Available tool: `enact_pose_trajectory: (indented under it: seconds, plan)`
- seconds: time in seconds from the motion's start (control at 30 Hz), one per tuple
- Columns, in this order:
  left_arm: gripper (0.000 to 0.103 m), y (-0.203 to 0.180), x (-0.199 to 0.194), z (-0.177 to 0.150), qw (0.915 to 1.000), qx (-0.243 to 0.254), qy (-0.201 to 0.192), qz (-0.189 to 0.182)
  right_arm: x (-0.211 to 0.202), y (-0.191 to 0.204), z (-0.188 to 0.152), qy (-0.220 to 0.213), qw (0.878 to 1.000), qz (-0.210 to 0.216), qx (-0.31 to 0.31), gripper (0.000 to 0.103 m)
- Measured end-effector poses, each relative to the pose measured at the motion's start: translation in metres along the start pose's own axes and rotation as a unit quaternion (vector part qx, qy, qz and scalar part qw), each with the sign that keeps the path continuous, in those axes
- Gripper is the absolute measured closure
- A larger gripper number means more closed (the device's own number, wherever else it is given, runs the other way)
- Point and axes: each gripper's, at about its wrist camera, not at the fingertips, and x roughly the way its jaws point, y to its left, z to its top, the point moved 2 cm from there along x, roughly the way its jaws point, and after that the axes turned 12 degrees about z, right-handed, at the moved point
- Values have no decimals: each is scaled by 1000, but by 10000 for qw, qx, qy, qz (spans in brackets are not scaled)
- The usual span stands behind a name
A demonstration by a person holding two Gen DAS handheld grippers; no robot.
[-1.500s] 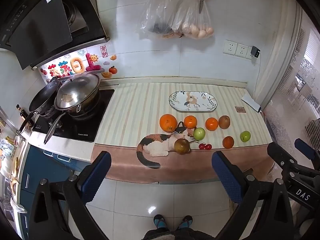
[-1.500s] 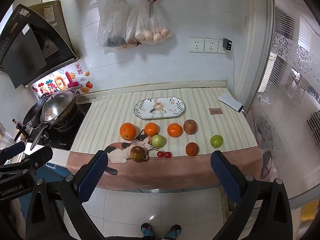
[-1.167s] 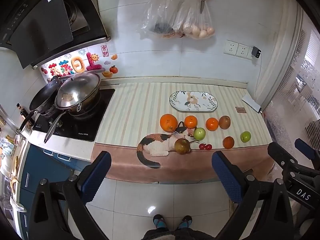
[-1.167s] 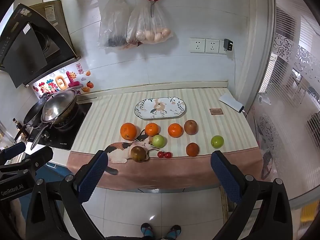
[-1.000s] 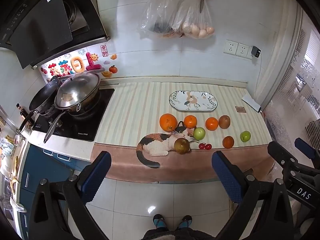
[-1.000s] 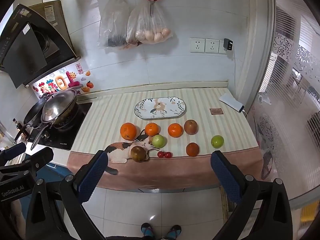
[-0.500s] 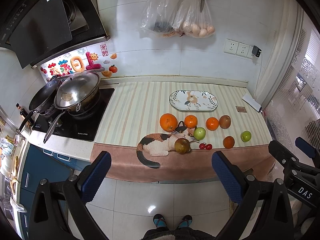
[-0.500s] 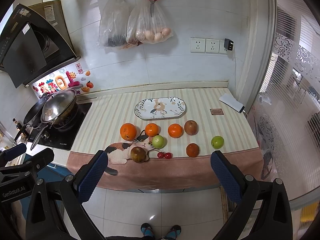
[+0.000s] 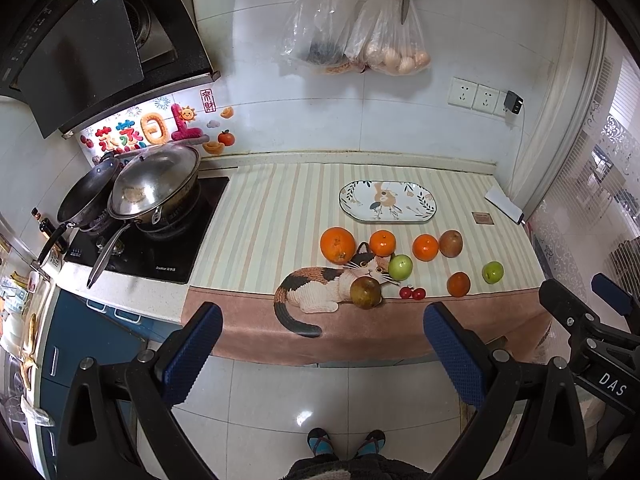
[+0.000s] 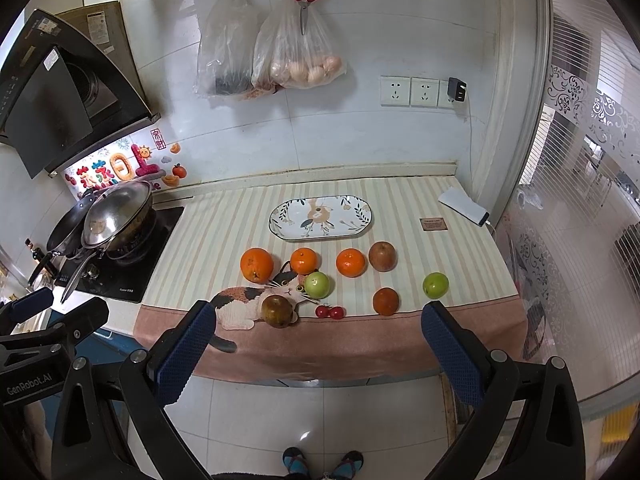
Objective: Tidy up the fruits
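Observation:
Several fruits lie on a striped counter mat: a large orange (image 9: 337, 244) (image 10: 256, 264), two small oranges (image 9: 382, 243) (image 10: 350, 262), two green apples (image 9: 400, 267) (image 10: 435, 285), brown fruits (image 9: 365, 292) (image 10: 382, 256), a dark orange fruit (image 10: 385, 301) and two cherries (image 10: 329, 311). An oval patterned plate (image 9: 387, 201) (image 10: 321, 216) lies behind them with nothing on it. My left gripper (image 9: 324, 354) and right gripper (image 10: 320, 354) are both open and empty, held over the floor in front of the counter.
A stove with a lidded wok (image 9: 154, 186) and a pan stands at the left. Bags (image 10: 276, 48) and scissors hang on the wall. A power bank (image 10: 463, 201) lies at the back right. The counter's front edge is draped with the pink mat. The person's feet show on the floor below.

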Motion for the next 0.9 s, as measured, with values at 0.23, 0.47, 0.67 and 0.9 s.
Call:
enact_pose_trajectory:
  seconds: [0.23,0.47,0.67,0.9]
  plan:
    - [0,0,4,-7,10000,-5,8,-5,-4,-4,-2,-5,10000,-8,-14,0]
    - [0,0,4,-6,10000,-8,7,-2,-2,4,-1,-11,10000,-2,-7,0]
    - [0,1,6,-10,10000,-3,-4,1,-4,5,-2,-9,10000,1,-8,0]
    - [0,1,7,-11,10000,-7,-3,-5,-4,10,1,-20,10000,4,-33,0]
